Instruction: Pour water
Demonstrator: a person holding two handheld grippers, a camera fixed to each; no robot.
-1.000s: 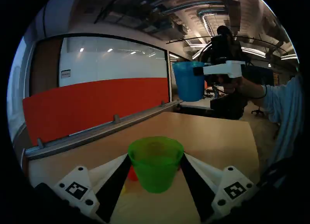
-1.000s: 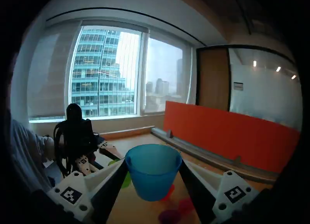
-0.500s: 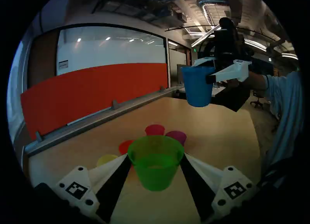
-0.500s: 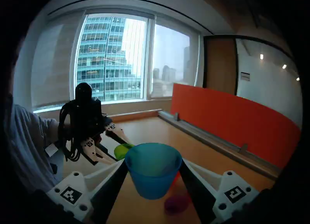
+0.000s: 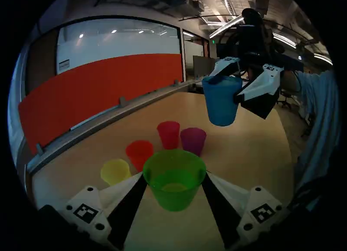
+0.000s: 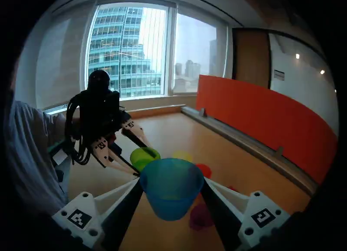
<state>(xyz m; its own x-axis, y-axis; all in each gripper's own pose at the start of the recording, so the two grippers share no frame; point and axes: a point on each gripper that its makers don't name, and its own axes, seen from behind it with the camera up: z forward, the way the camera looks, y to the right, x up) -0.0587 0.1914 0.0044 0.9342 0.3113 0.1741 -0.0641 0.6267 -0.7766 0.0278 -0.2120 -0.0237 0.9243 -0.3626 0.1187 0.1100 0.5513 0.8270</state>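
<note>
Left gripper view first: my left gripper (image 5: 174,176) is clamped on the green cup (image 5: 174,183), one finger pressed on each side, cup upright and open end up. I can't tell if there's any water in it. Past it on the wooden table (image 5: 260,151) sit four small cups in a loose cluster: yellow cup (image 5: 115,170), red cup (image 5: 139,152), pink cup (image 5: 168,133) and purple cup (image 5: 193,140). Above and to the right of them, up in the air, the right gripper (image 5: 225,87) pinches the blue cup (image 5: 222,104) between both fingers, close to upright. A light-blue sleeve (image 5: 316,120) runs down the right edge.

Right gripper view: the blue cup (image 6: 171,194) sits squeezed between my right gripper's (image 6: 171,186) fingers, mouth up, over the table (image 6: 173,129). Just behind its rim the left gripper (image 6: 142,160) holds the green cup (image 6: 145,156), lower and to the left. The yellow cup (image 6: 182,155), red cup (image 6: 203,169) and purple cup (image 6: 200,215) peek out around the blue one.
</note>
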